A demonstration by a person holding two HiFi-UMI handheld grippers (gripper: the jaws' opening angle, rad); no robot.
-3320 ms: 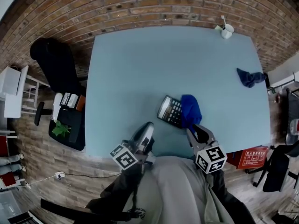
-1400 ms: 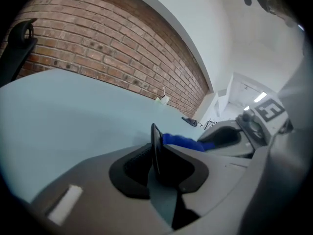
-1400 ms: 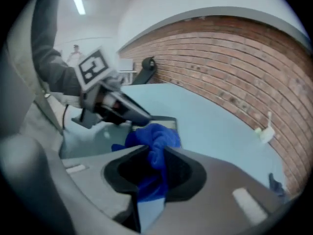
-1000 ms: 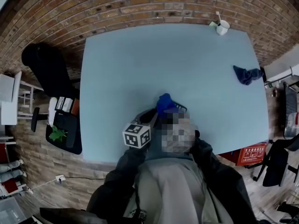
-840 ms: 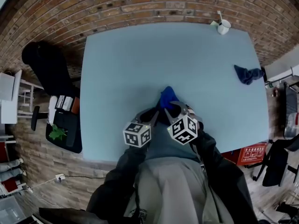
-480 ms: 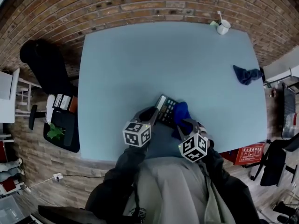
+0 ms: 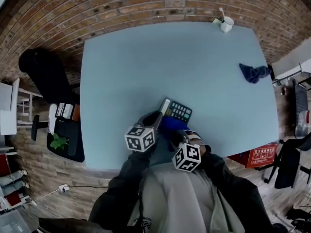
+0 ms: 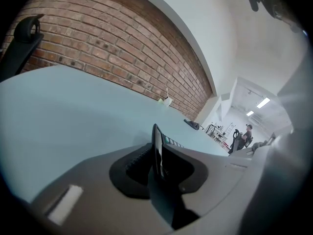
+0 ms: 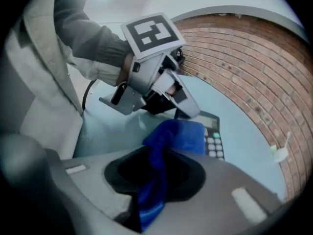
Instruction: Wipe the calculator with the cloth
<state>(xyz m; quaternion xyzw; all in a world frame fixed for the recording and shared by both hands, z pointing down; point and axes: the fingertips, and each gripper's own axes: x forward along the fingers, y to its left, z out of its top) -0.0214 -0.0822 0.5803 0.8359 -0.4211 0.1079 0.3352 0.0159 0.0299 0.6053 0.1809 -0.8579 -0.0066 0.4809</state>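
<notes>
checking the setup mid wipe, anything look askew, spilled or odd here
Nothing spilled or damaged. The calculator lies askew to the table edge, its end pinched by the left gripper. A spare dark cloth sits crumpled near the table's right edge.

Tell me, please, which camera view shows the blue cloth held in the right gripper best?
The right gripper view: the blue cloth sits large at centre, clamped between the jaws and draped onto the calculator. The head view shows only a small blue patch of it beside the calculator. The left gripper view does not show it.
</notes>
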